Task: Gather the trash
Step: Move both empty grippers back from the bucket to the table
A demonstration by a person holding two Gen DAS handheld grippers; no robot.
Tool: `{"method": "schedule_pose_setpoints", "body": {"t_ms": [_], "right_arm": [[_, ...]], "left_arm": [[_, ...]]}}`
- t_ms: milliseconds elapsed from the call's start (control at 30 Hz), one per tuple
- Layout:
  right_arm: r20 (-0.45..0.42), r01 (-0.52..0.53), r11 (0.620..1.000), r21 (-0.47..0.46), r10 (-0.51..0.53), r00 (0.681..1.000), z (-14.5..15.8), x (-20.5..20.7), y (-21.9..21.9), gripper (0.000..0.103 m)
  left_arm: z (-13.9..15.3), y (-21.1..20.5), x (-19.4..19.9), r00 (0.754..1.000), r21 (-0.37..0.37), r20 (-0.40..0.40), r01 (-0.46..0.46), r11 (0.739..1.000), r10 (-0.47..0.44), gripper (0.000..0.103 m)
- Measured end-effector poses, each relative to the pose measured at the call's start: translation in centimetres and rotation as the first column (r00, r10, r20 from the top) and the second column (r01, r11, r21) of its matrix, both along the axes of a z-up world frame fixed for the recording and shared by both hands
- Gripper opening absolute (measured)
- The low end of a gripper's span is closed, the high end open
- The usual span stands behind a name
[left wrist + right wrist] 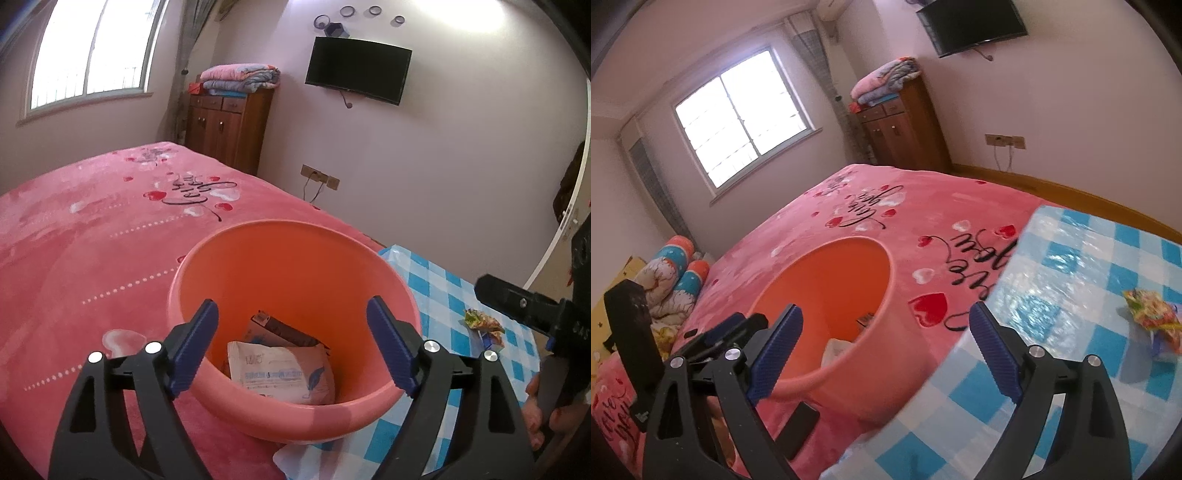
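Note:
An orange-pink plastic bin (280, 417) (871, 373) stands on the bed beside a blue-checked cloth. Inside it lie a pale paper packet (284, 373) and a brown carton (280, 328). My left gripper (291, 332) hangs open over the bin's mouth, nothing between its blue pads. A crumpled colourful wrapper (484, 325) (1156, 317) lies on the checked cloth to the right. My right gripper (886, 339) is open and empty, its left finger over the bin's rim and its right finger over the cloth; the wrapper sits well to its right. The right gripper's black body (524, 306) shows in the left wrist view.
A pink blanket with hearts (92, 240) covers the bed. The blue-checked cloth (1071, 273) lies across the bed's right part. A wooden cabinet (229, 125) with folded quilts stands by the far wall under a wall TV (358, 70). Rolled bedding (679, 280) lies at the left.

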State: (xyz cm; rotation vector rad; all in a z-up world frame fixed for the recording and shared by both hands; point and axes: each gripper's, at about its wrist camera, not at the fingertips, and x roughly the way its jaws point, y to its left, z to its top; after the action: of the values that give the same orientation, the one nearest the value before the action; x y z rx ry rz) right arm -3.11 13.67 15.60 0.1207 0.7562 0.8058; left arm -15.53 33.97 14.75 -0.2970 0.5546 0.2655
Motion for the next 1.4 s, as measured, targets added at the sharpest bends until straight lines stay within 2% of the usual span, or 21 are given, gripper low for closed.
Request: {"method": "schedule_pose_setpoints", "body": {"t_ms": [133,200,400,1000,1400], "right_arm": [[-0.005,0.046,0.999,-0.013,-0.046,0.999,-0.5,-0.4,-2.0,0.094],[-0.006,0.075,0.997,-0.02,-0.075,0.997,-0.7,-0.7,-3.0,0.094],[-0.019,0.14,0.989,-0.039,-0.141,0.99,-1.5,-1.7,-5.8,0.094],[-0.001,0.279,0.954,-0.112,-0.281,0.96,-2.4,-5.4,-11.9,0.094],[-0.01,0.342,0.933,-0.11,-0.346,0.938,-3.1,-6.2,-15.2,0.095]], "left_arm": [[0.4,-1.0,0.1,1.0,0.015,0.003,0.018,1.0,-0.018,0.087],[0.4,-1.7,0.1,1.0,0.031,0.004,0.023,0.999,-0.023,0.091],[0.4,-4.1,0.2,0.997,0.068,0.003,0.075,0.995,-0.076,0.094],[-0.7,-10.5,0.3,0.973,0.108,-0.038,0.232,0.967,-0.229,0.096],[-1.9,-14.0,0.9,0.952,0.133,-0.092,0.303,0.944,-0.293,0.096]]}}
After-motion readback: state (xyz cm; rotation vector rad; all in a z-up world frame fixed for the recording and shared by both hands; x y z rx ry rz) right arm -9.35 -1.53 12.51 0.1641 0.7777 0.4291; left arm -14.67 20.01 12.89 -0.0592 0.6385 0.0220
